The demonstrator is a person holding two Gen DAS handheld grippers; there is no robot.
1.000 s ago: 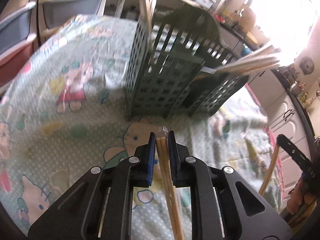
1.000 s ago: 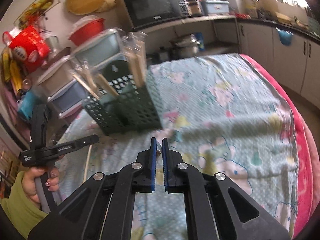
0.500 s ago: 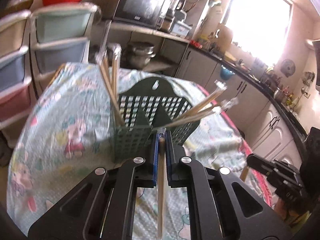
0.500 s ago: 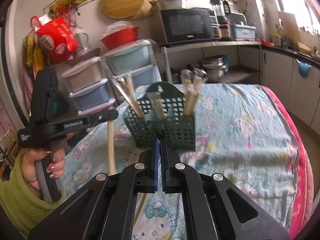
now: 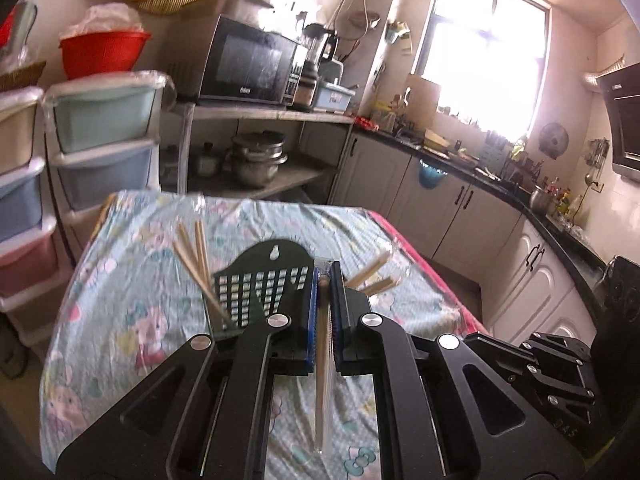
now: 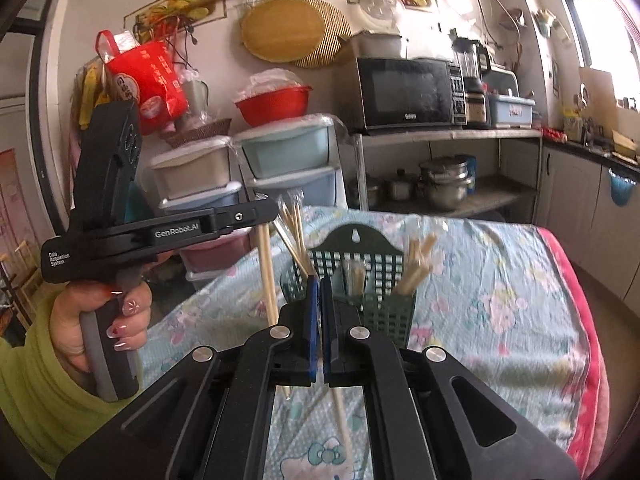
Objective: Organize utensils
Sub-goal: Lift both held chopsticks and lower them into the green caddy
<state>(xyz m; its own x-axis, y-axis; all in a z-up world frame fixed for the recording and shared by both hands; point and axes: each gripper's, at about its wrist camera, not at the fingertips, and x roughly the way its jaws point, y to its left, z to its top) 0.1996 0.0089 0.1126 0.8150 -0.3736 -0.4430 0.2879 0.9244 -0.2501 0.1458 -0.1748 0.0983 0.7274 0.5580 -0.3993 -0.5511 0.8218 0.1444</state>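
A dark green slotted utensil basket (image 6: 360,280) stands on the table with several pairs of wrapped wooden chopsticks in its compartments; it also shows in the left wrist view (image 5: 260,292). My left gripper (image 5: 325,280) is shut on a wrapped pair of chopsticks (image 5: 321,380), held upright above and in front of the basket; it shows from the side in the right wrist view (image 6: 260,216), with the pair (image 6: 267,276) hanging down. My right gripper (image 6: 319,284) is shut on another thin chopstick (image 6: 342,424) that hangs below its jaws, in front of the basket.
The table carries a light blue cartoon-print cloth (image 6: 500,300) with a pink edge on the right. Stacked plastic drawer units (image 5: 104,152) stand at the far left. A shelf with a microwave (image 5: 248,64) and pots lies behind the table. Kitchen cabinets (image 5: 460,212) run along the right.
Both grippers have risen and pulled back from the basket, which now looks smaller and lower in both views. The left gripper still holds its chopsticks.
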